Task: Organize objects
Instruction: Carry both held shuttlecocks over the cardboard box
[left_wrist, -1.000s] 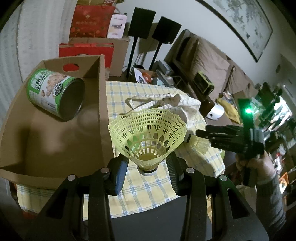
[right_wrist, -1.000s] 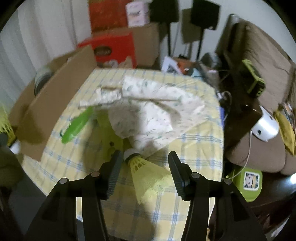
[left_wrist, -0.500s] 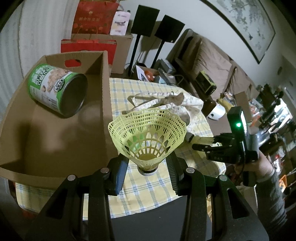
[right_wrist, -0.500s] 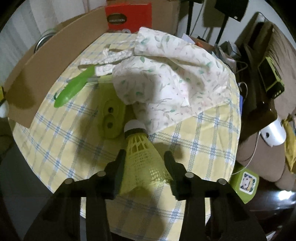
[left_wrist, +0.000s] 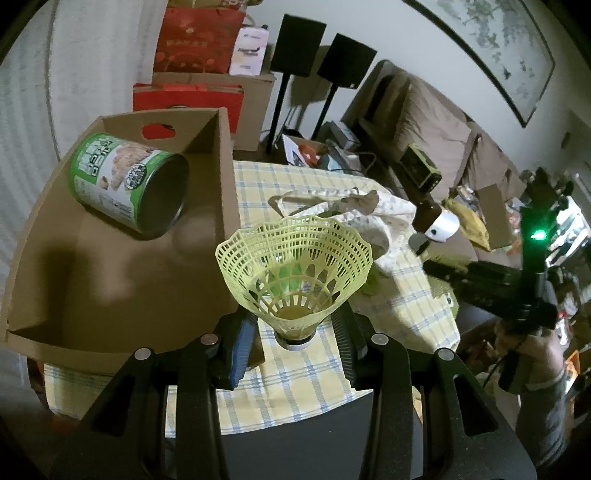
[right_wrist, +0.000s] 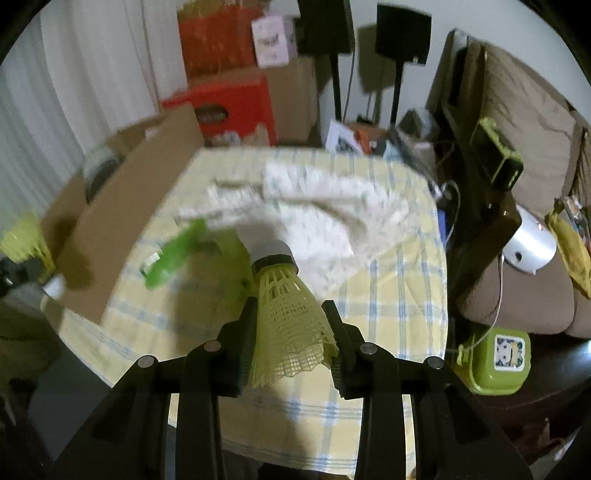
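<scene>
My left gripper (left_wrist: 295, 332) is shut on the cork base of a yellow shuttlecock (left_wrist: 295, 269), skirt pointing away, held at the right wall of the cardboard box (left_wrist: 110, 280). A green can (left_wrist: 125, 181) lies on its side in the box. My right gripper (right_wrist: 290, 328) is shut on the skirt of a second yellow shuttlecock (right_wrist: 284, 306), cork end forward, lifted above the checked tablecloth (right_wrist: 388, 295). The right gripper also shows in the left wrist view (left_wrist: 443, 269) at the table's right edge.
A floral cloth (right_wrist: 325, 206), a green tool (right_wrist: 173, 254) and a yellow-green block (right_wrist: 236, 251) lie on the table. Red boxes (left_wrist: 192, 92), speaker stands and a sofa (left_wrist: 443, 122) stand behind. A green lunch box (right_wrist: 495, 358) sits low at the right.
My right gripper closed on the shuttlecock that lay on the cloth and lifted it off the table. My left gripper has kept its shuttlecock and drifted slightly.
</scene>
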